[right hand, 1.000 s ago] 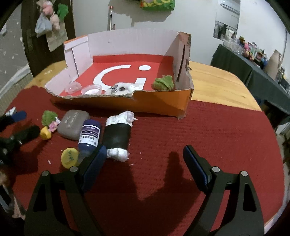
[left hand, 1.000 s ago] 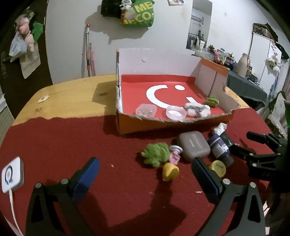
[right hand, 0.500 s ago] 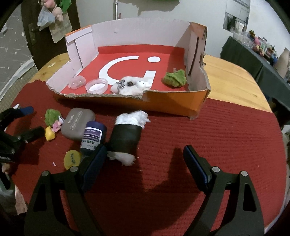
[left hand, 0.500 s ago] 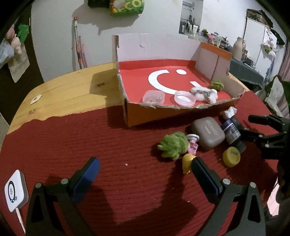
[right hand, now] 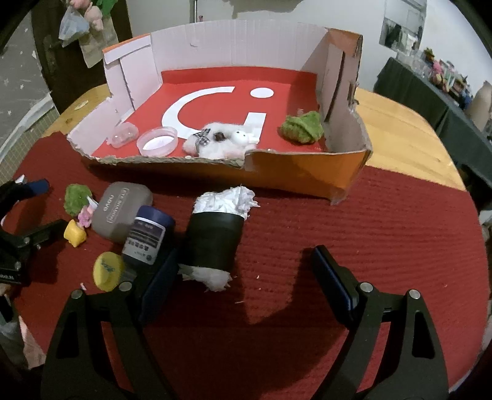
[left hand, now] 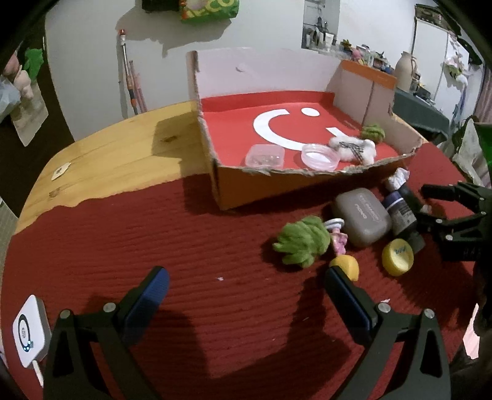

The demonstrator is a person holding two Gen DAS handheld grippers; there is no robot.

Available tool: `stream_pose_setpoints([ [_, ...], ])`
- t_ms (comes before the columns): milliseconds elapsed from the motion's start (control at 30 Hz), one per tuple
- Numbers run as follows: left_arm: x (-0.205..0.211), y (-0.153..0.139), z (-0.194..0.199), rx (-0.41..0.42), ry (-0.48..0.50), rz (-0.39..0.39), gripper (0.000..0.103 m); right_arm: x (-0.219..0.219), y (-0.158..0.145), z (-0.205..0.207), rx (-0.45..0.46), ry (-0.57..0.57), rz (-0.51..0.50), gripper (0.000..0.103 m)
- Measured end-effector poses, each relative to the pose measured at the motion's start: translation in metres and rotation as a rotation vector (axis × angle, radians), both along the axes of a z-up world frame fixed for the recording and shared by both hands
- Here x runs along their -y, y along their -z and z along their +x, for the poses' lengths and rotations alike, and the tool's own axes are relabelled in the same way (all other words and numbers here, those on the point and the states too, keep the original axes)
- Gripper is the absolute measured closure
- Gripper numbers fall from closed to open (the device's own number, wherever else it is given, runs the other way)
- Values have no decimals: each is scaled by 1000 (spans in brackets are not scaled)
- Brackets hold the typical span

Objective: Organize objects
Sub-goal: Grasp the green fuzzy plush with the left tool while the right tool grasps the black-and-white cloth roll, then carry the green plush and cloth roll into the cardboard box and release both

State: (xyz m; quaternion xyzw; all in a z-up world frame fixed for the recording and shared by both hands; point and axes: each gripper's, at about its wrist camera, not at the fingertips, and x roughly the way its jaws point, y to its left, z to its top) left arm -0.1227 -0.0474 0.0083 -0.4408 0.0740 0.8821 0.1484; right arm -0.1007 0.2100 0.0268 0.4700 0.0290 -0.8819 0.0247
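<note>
From my left wrist view, my left gripper (left hand: 244,287) hangs over the ribbed red cloth (left hand: 184,246) with its blue-padded jaws wide apart and nothing between them. The cloth covers the near part of a pale wooden table (left hand: 123,160). On it stands a shallow cardboard box with a red floor and a white smile mark (left hand: 221,184), holding a clear square plastic container (left hand: 265,156), a round pink-rimmed dish (left hand: 320,156), a white fluffy toy (left hand: 353,148) and a green knitted lump (left hand: 372,133). Just in front of the box lie a fuzzy green toy (left hand: 299,241), a grey rounded case (left hand: 363,221), a dark blue labelled bottle (left hand: 399,212) and a yellow round cap (left hand: 397,257). A white square device (left hand: 29,334) sits at the cloth's left edge. Behind, a white wall (left hand: 92,61) carries a hung green bag (left hand: 209,9).

From my right wrist view, my right gripper (right hand: 246,277) is likewise spread open and empty above the cloth. Its left finger stands just beside a black tube stuffed with white paper (right hand: 215,238), which lies next to the bottle. Off to the right runs a dark-draped side table (right hand: 430,92) crowded with small things.
</note>
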Motion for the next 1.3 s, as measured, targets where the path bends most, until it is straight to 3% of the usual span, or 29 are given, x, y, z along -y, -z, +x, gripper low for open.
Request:
stream_pose_setpoints([
  [233,-15,1,3,6,32,45,0,-20,-4,9,-18,26,21,16],
  [433,-21,-1,4,-8,58,57,1,-22,-11,15,-40,-36,42,16],
  [633,-6,-5,0,-8,51,56,7,-12,-10,17,-34,-113,79,16],
  [800,-3,-6,-2,3,104,71,13,-15,-7,14,-24,-136,44,16],
  [967,-22,-3,-5,-13,175,6,23,-8,-5,3,-20,-160,47,17],
  [1100,-35,-1,-8,-17,221,-5,38,-3,-2,-7,-14,-185,-8,41],
  [1167,-38,-3,-9,-21,244,29,66,0,-3,-11,-32,-195,-27,53],
  [1200,-37,-3,-10,-11,250,54,69,-1,-4,-11,-39,-194,-45,69],
  [1300,-34,-4,-9,-17,233,78,69,0,-5,-9,-47,-202,-87,70],
])
